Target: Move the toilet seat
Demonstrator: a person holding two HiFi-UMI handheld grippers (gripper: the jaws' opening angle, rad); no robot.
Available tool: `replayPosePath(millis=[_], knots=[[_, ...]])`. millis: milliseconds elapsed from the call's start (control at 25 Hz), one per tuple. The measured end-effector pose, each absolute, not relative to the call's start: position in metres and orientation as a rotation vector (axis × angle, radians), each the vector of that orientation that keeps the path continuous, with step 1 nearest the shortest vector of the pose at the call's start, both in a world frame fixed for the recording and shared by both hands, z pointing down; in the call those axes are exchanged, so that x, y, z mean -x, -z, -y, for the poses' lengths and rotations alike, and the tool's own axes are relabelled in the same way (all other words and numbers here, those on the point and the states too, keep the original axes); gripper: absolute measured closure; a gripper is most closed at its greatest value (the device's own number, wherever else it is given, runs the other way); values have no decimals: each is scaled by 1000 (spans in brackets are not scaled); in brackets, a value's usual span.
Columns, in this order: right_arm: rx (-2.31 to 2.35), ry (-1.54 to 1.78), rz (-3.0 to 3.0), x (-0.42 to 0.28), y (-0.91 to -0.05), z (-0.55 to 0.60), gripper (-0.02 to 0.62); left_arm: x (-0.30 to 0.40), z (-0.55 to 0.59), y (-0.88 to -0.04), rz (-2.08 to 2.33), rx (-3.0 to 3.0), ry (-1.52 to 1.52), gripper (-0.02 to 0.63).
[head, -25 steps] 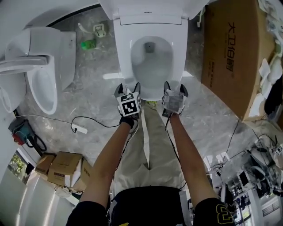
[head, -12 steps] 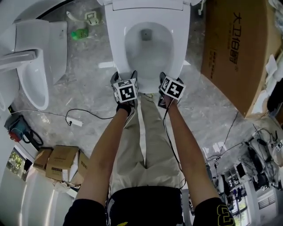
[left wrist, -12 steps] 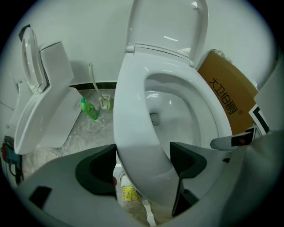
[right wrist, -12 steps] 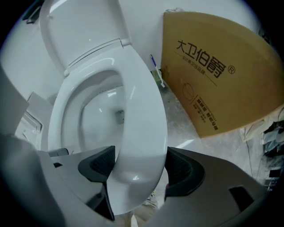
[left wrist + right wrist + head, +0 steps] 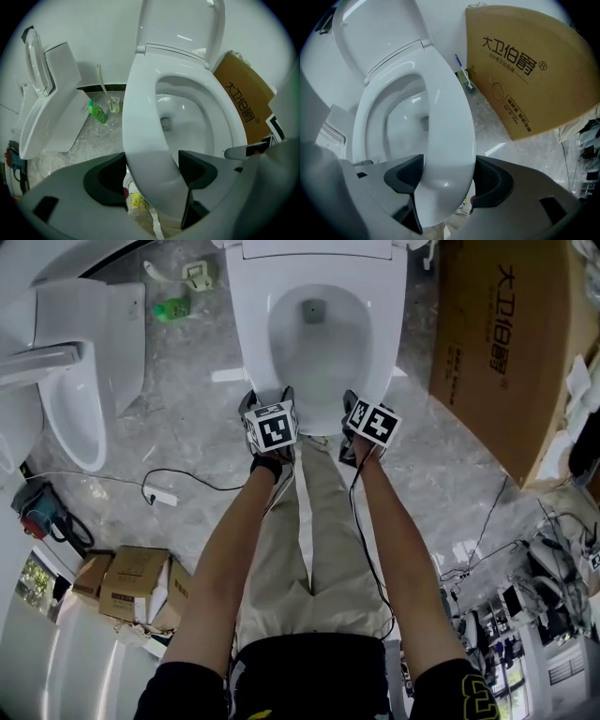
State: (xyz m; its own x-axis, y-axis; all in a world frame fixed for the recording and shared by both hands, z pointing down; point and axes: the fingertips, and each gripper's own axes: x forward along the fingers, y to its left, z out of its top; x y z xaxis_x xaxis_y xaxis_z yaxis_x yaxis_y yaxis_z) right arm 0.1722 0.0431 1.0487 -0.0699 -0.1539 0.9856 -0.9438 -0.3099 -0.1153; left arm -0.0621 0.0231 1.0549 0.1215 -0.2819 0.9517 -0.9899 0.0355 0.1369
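The white toilet seat (image 5: 255, 343) lies down on the bowl, and its lid (image 5: 178, 23) stands up behind. My left gripper (image 5: 268, 395) is at the seat's front left and my right gripper (image 5: 361, 404) at its front right. In the left gripper view the seat (image 5: 145, 140) fills the gap of the left gripper (image 5: 152, 171), both pads against its edges. In the right gripper view the seat (image 5: 450, 140) runs between the jaws of the right gripper (image 5: 449, 180). Those jaws are closing on it, with the pads at its two edges.
A large cardboard box (image 5: 497, 343) stands close on the toilet's right. A second white toilet (image 5: 84, 362) is at the left, with a green bottle (image 5: 171, 310) between the two. A cable with a power strip (image 5: 159, 495) and small boxes (image 5: 136, 592) lie on the marble floor.
Both grippers have moved forward from just short of the bowl's front onto the seat's front rim. The seat has not visibly moved.
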Motion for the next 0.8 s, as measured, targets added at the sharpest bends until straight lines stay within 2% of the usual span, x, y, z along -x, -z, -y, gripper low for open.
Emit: replayPosePath(millis=[800], knots=[[-1539, -1525, 1208, -171, -1014, -45, 273, 63, -23, -1017, 1330, -1376, -883, 270]])
